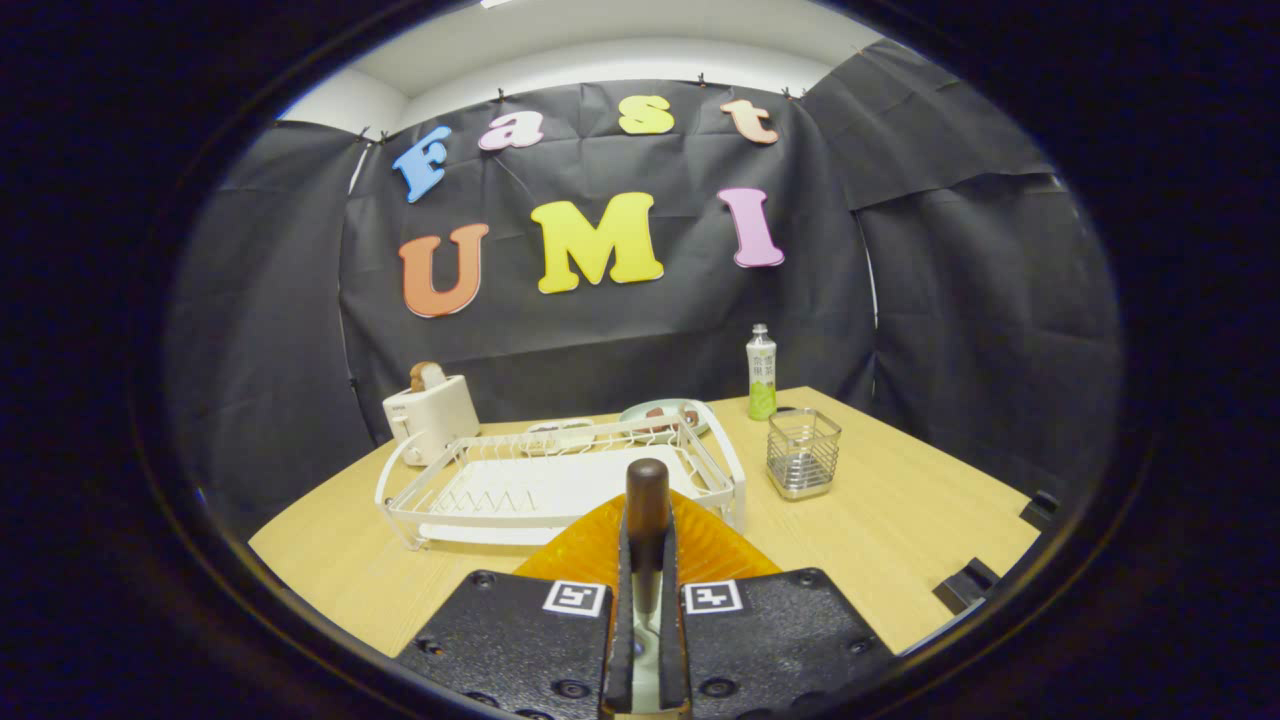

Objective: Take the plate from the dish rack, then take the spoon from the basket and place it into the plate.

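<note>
Fisheye on tool (647, 600), facing forward

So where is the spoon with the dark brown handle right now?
In the gripper view, the spoon with the dark brown handle is clamped between the gripper fingers, handle pointing up, over the orange plate just in front of the white wire dish rack.

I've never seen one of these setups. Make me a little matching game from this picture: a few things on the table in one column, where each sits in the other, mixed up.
Things:
1. spoon
2. orange plate
3. toaster
4. bottle

Places:
A. back of the table, behind the wire basket
B. beside the far end of the dish rack, opposite the basket
C. clamped between the fingers of the hand-held gripper, brown handle up
D. flat on the table, just ahead of the fingers, in front of the rack

Pairs: 1-C, 2-D, 3-B, 4-A
</note>
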